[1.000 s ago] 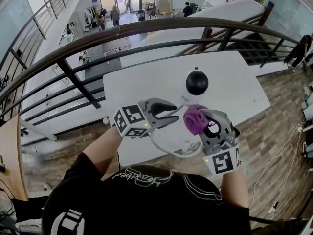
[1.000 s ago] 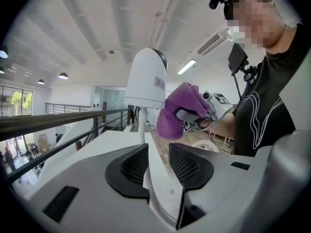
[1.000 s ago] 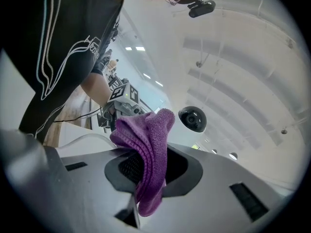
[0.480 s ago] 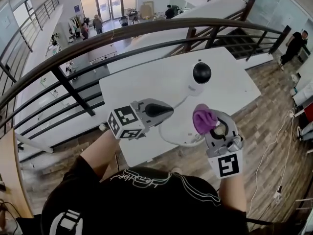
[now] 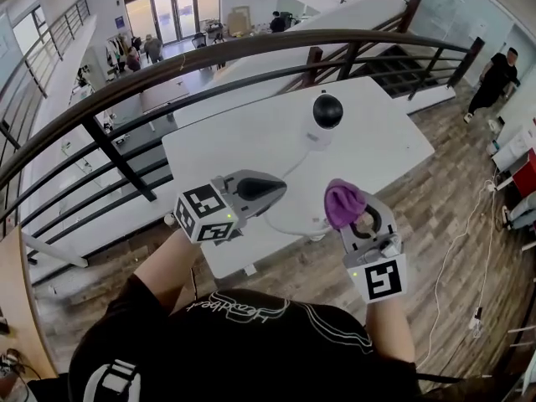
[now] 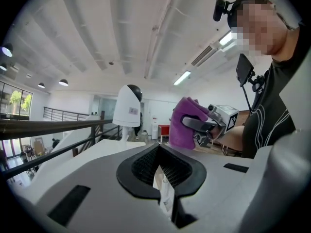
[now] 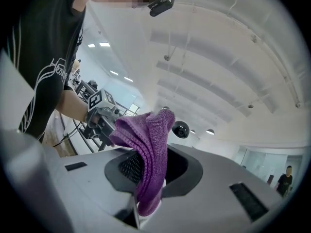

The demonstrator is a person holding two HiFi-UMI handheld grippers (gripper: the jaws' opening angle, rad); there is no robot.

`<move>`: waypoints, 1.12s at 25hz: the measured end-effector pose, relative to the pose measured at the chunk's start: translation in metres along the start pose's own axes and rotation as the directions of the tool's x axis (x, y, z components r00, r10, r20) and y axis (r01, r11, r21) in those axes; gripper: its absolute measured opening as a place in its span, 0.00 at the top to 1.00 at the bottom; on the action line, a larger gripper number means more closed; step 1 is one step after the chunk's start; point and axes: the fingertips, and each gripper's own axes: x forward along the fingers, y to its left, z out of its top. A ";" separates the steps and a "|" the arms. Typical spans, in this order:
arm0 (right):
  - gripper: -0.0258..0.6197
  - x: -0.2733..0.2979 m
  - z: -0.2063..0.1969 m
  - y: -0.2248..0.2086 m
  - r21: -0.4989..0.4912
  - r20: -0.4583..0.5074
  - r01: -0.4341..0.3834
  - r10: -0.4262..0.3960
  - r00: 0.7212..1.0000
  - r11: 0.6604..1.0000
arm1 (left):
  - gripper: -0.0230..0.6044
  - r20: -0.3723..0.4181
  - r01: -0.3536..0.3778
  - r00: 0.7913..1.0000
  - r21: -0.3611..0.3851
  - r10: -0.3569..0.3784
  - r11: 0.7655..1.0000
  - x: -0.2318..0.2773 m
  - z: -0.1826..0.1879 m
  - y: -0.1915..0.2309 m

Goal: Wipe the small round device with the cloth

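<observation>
The small round device point(image 5: 325, 114), a white body with a black dome, stands upright on the white table point(image 5: 243, 141). It also shows in the left gripper view point(image 6: 127, 106) and as a small device point(image 7: 181, 129) in the right gripper view. My right gripper point(image 5: 352, 214) is shut on a bunched purple cloth point(image 5: 342, 203), held in the air short of the device and apart from it. The cloth point(image 7: 148, 149) hangs out of its jaws. My left gripper point(image 5: 280, 189) hovers left of the cloth, jaws shut with nothing seen between them point(image 6: 163, 178).
A white cable point(image 5: 289, 221) loops from the device across the table's near edge, below both grippers. A dark metal railing point(image 5: 126, 90) runs behind the table over a drop to a lower floor. A person point(image 5: 490, 82) walks on the wooden floor at far right.
The left gripper's jaws have gone from open to shut. The right gripper with the cloth has drawn back from the device, toward me.
</observation>
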 end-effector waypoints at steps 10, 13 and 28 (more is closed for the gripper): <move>0.87 -0.016 0.023 0.010 0.098 -0.031 0.024 -0.021 0.999 0.995 | 0.95 0.016 0.035 0.999 -0.018 -0.034 0.999 -0.003 0.028 -0.027; 0.87 -0.017 0.023 0.012 0.071 -0.063 0.065 -0.060 0.996 0.995 | 0.95 0.035 0.073 0.997 -0.008 -0.072 0.997 0.001 0.028 -0.025; 0.87 0.060 0.044 0.028 -0.067 -0.200 0.374 -0.380 0.903 0.925 | 0.95 -0.009 0.326 0.945 0.025 -0.326 0.945 -0.027 0.010 0.043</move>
